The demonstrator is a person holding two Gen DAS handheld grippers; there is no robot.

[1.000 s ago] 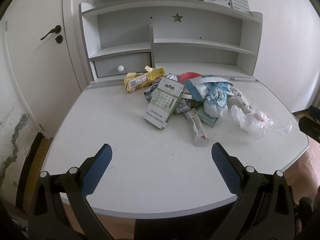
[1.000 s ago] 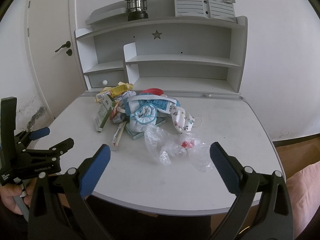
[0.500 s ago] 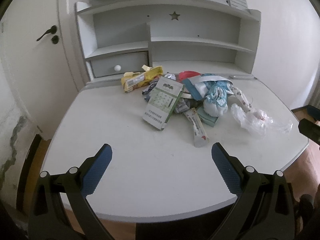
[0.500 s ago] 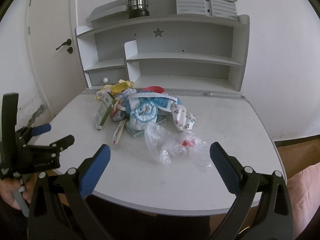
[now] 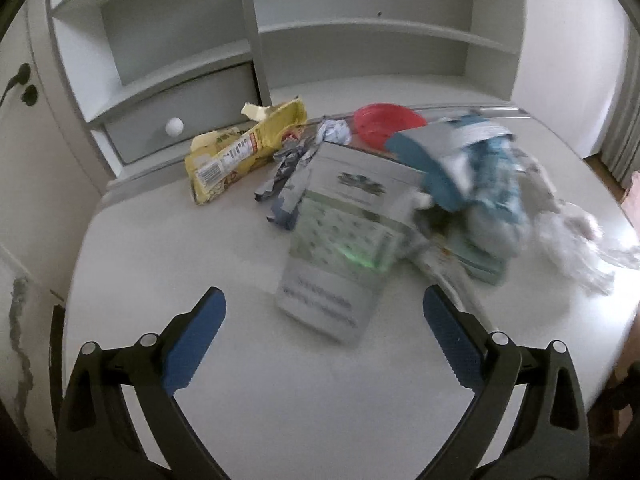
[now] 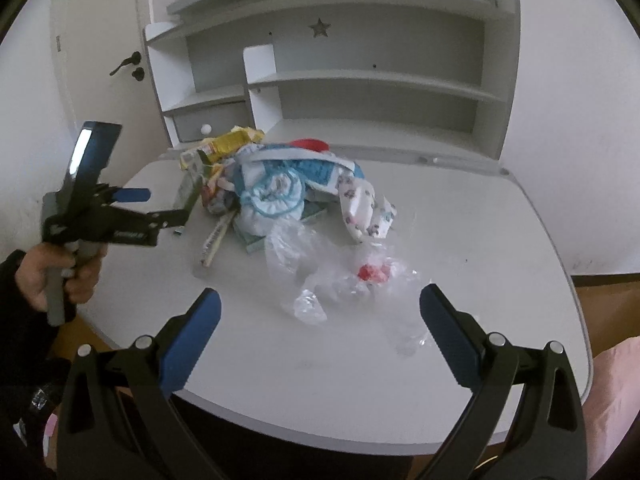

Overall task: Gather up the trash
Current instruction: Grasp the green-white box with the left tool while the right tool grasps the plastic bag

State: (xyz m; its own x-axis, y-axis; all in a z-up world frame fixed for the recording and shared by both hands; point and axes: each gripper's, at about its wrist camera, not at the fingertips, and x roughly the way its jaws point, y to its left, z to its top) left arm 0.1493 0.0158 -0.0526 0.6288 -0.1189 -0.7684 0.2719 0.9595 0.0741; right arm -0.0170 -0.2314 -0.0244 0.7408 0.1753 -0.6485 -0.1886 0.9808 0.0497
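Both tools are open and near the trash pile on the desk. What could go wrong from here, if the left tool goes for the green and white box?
The box leans on other trash, so pushing at it may slide it away or topple the pile. It also looks wide for the open left tool, so the grip may slip. The clear plastic bag before the right tool is thin and loose: the tool may catch only a fold.

On the tabletop (image 6: 500, 240): one green-and-white carton (image 5: 340, 240), one yellow snack wrapper (image 5: 240, 152) behind the carton, one red lid (image 5: 384, 122), one clear plastic bag (image 6: 340, 276), one patterned face mask (image 6: 366, 208)
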